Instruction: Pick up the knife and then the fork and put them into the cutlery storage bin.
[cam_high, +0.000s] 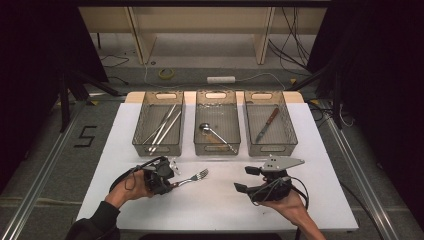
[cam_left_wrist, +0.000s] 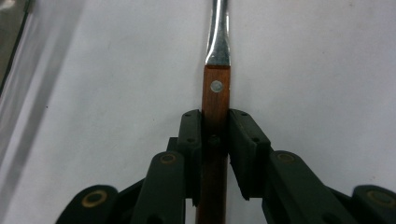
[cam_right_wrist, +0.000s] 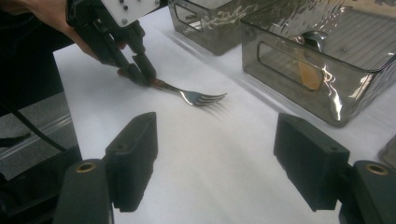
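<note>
A person is sitting at a table covered with a white sheet (cam_high: 220, 205), holding a two-jaw gripper in each hand. At the left, the left gripper (cam_high: 172, 184) is lying low over the sheet, and its jaws are pressing from both sides on the brown wooden handle of a fork (cam_high: 192, 178). The left gripper view is showing the pads tight against that handle (cam_left_wrist: 215, 112), just behind its silver rivet, with the steel neck running away from the jaws. The fork is lying flat on the sheet, its tines pointing right and slightly toward the bins. Beyond it, three clear plastic bins are standing in a row at the far edge: the left bin (cam_high: 159, 124) is holding long metal utensils, the middle bin (cam_high: 217, 122) is holding a ladle (cam_high: 216, 135), and the right bin (cam_high: 270, 124) is holding a wooden-handled knife (cam_high: 267, 124). At the right, the right gripper (cam_high: 247, 179) is hovering above bare sheet, well apart from the fork, its jaws standing wide open and gripping nothing.
</note>
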